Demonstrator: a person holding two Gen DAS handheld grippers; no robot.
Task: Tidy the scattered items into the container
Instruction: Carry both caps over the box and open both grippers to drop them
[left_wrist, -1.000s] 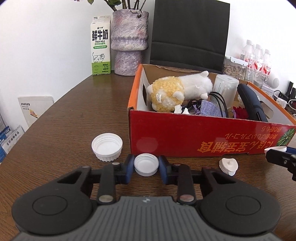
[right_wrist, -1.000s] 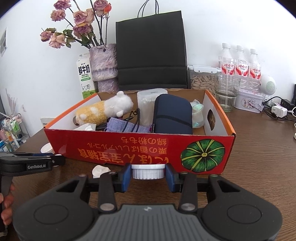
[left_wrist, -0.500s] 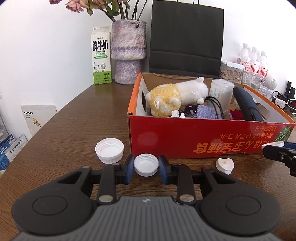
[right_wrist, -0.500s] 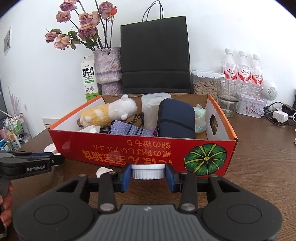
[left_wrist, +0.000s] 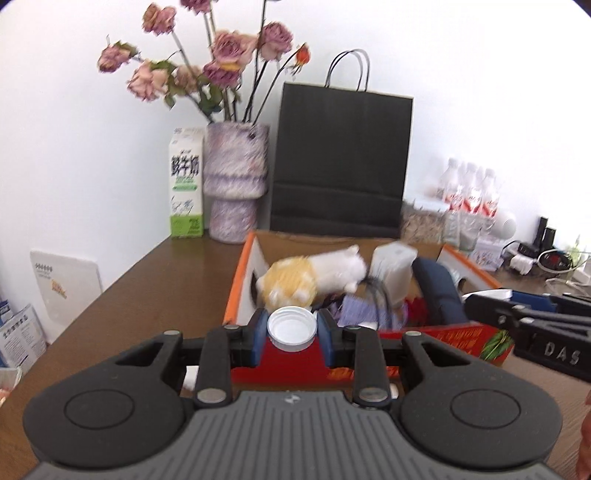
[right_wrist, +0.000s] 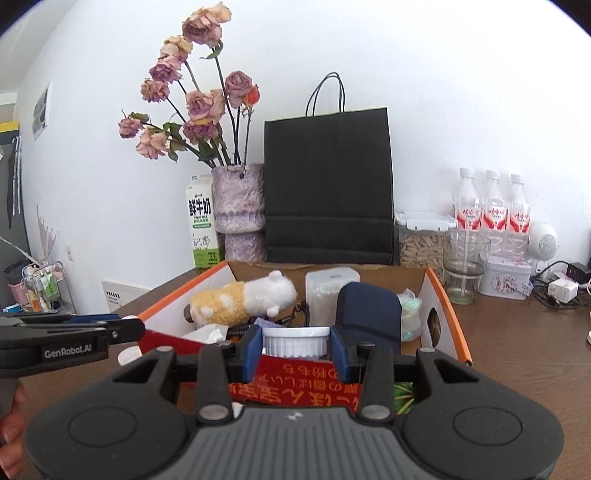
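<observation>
The left wrist view shows the left hand-held gripper (left_wrist: 291, 329) clamped on a small white cap (left_wrist: 291, 328), open side up, raised by the near-left corner of the red box (left_wrist: 295, 360); the box's contents are blurred there. The right wrist view shows the right hand-held gripper (right_wrist: 295, 345) squeezing a ribbed white lid (right_wrist: 295, 341) seen edge-on above the box's near wall (right_wrist: 306, 384), with a sharp plush toy (right_wrist: 240, 302) inside.
</observation>
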